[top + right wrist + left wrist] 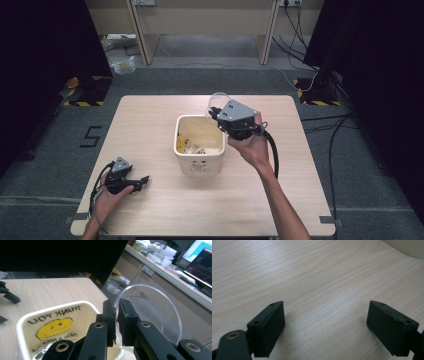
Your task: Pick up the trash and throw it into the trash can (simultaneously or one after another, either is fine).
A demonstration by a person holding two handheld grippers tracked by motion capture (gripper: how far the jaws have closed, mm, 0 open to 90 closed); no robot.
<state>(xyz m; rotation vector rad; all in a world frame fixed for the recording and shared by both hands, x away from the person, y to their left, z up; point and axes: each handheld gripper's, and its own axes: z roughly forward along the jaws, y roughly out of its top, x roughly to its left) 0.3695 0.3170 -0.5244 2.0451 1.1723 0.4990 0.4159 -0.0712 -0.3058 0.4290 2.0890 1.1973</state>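
Right gripper [116, 322] — jaws clamped on rim of clear plastic cup [155, 312], cream bin [22, 325] just below. Left gripper [325, 327] — jaws wide, nothing held, bare table [312, 277] beneath.

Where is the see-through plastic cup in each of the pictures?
High view: the clear plastic cup sits just above centre, tipped over the bin's far right corner, clamped in the right hand-held gripper.
Left gripper view: the cup isn't in this picture; a corner of the bin peeks in top right.
Right gripper view: the cup is right of centre, its rim pinched between the jaws.
Shared landmark: the cream bin.
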